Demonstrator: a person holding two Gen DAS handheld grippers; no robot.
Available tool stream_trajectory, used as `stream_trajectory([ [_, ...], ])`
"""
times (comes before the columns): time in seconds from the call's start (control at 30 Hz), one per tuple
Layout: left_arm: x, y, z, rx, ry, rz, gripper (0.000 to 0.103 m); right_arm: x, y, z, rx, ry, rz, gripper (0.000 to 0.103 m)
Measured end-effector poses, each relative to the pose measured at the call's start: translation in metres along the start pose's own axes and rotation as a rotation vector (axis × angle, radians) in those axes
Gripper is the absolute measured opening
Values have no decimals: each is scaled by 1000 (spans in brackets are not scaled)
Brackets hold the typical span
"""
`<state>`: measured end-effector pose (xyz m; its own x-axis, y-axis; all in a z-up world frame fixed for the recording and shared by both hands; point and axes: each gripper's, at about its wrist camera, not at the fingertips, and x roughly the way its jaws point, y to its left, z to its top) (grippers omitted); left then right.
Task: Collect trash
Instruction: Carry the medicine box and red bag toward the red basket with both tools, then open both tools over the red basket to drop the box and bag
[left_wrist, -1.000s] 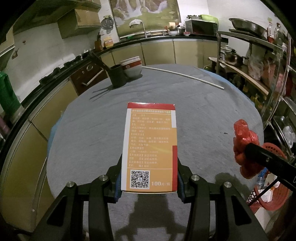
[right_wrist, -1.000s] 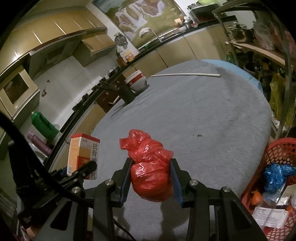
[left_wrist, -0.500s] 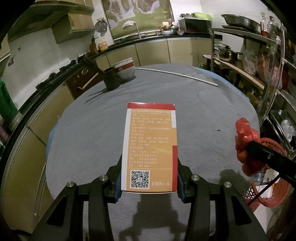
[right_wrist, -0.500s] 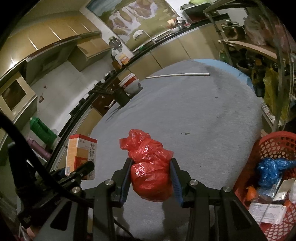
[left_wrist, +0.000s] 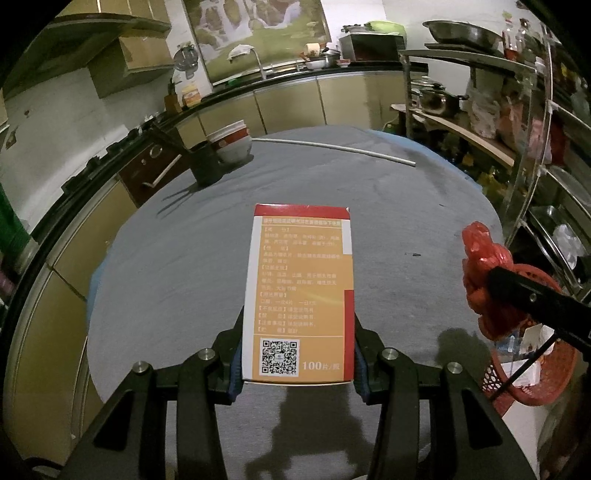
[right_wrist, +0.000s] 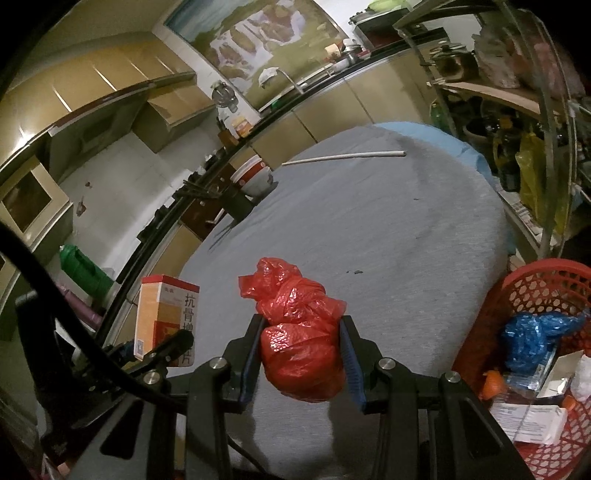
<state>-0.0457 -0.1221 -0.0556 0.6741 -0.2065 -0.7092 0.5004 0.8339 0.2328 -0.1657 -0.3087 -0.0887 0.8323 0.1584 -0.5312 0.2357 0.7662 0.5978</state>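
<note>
**Both grippers loaded above the desk**

The left gripper (left_wrist: 298, 363) is clamped on an upright orange medicine box (left_wrist: 301, 291). The right gripper (right_wrist: 301, 360) squeezes a knotted red plastic bag (right_wrist: 299, 345) between its fingers, above the grey desk (right_wrist: 388, 229), near the red trash basket (right_wrist: 535, 288) beside the desk.

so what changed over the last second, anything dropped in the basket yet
Nothing dropped. Both grippers drifted right toward the red basket, which has slid further into the right wrist view. The left gripper stays clamped on the medicine box, and the right gripper stays clamped on the red bag. The bowls, dark cup and white rod on the table are unmoved.
</note>
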Motion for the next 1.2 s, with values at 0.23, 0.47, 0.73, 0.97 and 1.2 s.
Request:
stream_trajectory([
  [0.23, -3, -11, 2, 25, 0, -7, 48, -8, -5, -2, 16, -11, -5, 42],
  [0.47, -5, -22, 5, 54, -5, -17, 48, -17, -11, -1, 30, -26, -12, 42],
  [0.73, -9, -36, 8, 87, -13, -28, 48, -29, -19, -4, 57, -40, -28, 42],
  [0.97, -10, -53, 11, 130, -13, -57, 48, -44, -36, -6, 86, -59, -65, 42],
  [1.2, -13, -95, 15, 223, 6, -216, 48, -69, -74, -13, 145, -79, -146, 42],
])
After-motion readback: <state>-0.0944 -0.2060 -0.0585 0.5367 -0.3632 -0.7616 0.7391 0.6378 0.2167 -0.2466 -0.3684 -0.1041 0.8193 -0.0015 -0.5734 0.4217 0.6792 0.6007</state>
